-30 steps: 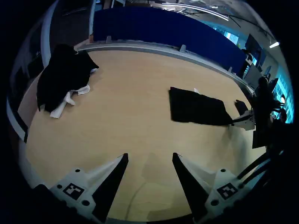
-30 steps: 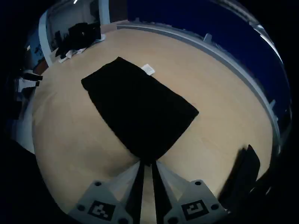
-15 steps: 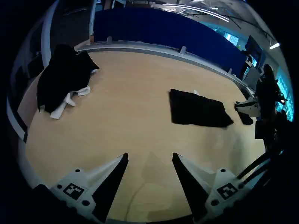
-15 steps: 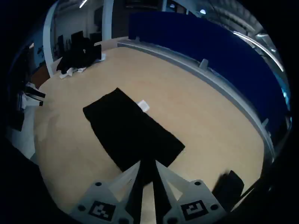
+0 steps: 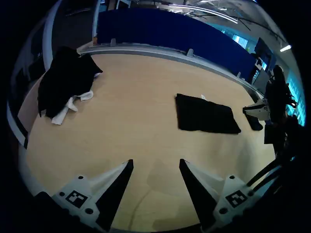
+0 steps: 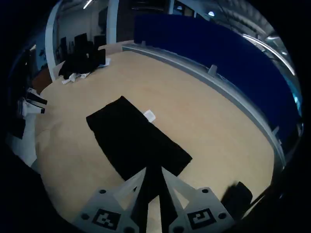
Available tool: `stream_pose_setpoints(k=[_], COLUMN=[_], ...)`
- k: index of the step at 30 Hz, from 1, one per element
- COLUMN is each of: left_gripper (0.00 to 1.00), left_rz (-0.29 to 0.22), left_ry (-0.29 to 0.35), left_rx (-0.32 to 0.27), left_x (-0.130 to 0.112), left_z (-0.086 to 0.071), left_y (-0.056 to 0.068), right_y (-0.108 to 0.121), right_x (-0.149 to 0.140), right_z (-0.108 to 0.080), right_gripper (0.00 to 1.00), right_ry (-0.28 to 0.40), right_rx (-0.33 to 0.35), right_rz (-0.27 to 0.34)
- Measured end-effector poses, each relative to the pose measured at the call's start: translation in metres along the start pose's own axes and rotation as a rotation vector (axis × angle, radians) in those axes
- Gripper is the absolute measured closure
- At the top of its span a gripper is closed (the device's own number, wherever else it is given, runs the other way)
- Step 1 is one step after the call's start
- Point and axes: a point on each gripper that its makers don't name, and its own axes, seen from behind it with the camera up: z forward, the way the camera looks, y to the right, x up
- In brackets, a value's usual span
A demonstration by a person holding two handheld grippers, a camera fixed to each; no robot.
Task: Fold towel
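Observation:
A black towel [image 5: 204,114] lies flat on the wooden table, folded into a long rectangle, with a small white tag [image 6: 149,115] at its far edge. In the right gripper view the towel [image 6: 132,139] stretches away from my right gripper [image 6: 153,173]. That gripper is shut, hangs above the towel's near end, and has nothing between its fingers. The left gripper view shows it [image 5: 257,110] off the towel's right end, held by a person's hand. My left gripper [image 5: 155,162] is open over bare table, well short of the towel. It appears small at the left edge [image 6: 33,104] in the right gripper view.
A heap of black and white cloth [image 5: 66,81] lies at the table's far left corner. A small dark object [image 6: 237,194] rests on the table beside the towel's near end. A blue partition [image 5: 171,31] with a grey rail runs along the table's far edge.
My right gripper has lifted and pulled back from the towel's near end, so the towel looks smaller in its view. The towel stays flat. My left gripper has not moved.

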Motion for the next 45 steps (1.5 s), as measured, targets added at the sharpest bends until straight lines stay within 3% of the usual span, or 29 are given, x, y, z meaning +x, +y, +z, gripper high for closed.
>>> stream_pose_setpoints(k=[4,12,16,22,26,30,36,45], left_gripper=[0.13,0.13,0.12,0.13,0.13,0.12,0.13,0.12], left_rz=[0.007,0.006,0.009,0.007,0.008,0.009,0.012,0.015], left_ry=[-0.001,-0.001,-0.002,-0.004,-0.004,-0.005,-0.005,-0.006], left_rx=[-0.002,-0.007,-0.006,-0.005,-0.005,-0.006,-0.006,-0.008], left_x=[0.002,0.002,0.001,-0.001,-0.001,-0.002,-0.002,-0.001], left_z=[0.0,0.0,0.001,0.001,0.0,0.0,0.001,0.004], left_y=[0.001,0.003,0.004,0.004,0.005,0.006,0.008,0.01], right_y=[0.003,0.004,0.001,-0.009,-0.013,-0.014,-0.014,-0.011], right_x=[-0.008,-0.026,-0.045,-0.077,-0.09,-0.094,-0.101,-0.101], right_z=[0.0,0.0,0.004,0.012,0.016,0.018,0.02,0.02], right_gripper=[0.29,0.24,0.15,0.13,0.15,0.24,0.57,0.9], right_ry=[-0.009,-0.037,-0.075,-0.146,-0.174,-0.181,-0.2,-0.2], right_rx=[-0.01,-0.007,-0.002,0.026,0.044,0.053,0.055,0.043], right_rz=[0.01,0.017,0.023,0.052,0.087,0.11,0.096,0.063])
